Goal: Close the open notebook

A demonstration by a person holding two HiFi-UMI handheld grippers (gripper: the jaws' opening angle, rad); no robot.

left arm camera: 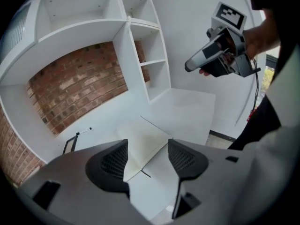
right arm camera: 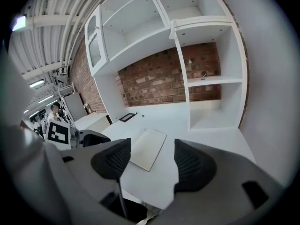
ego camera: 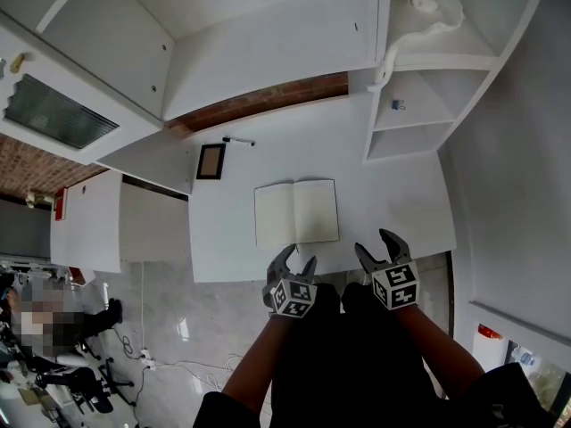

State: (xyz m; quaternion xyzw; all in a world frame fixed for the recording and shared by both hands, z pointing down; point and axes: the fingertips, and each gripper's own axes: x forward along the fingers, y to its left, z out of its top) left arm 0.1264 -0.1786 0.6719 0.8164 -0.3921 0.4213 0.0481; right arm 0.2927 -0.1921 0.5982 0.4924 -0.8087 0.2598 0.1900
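Nearest the head camera, the person's two forearms reach forward side by side over the near edge of the white desk (ego camera: 401, 194), each hand holding a grey two-jaw gripper with a marker cube. The left gripper (ego camera: 297, 259) hangs just short of the desk edge, its jaws well apart with nothing between them. The right gripper (ego camera: 375, 243) sits a little further forward, above the desk's near edge, jaws likewise spread wide and empty.

The thin open notebook with blank cream pages (ego camera: 296, 212) lies flat near the front of the desk, just ahead of both grippers, its spine running away from the person. Neither gripper touches it.

The task appears to be at its very start: the approach. The next move probably calls for one gripper to slide a jaw under the outer edge of one side, lift it and swing it over the spine onto the other half. The cover lies flush with the desk, so catching its edge may be fiddly.
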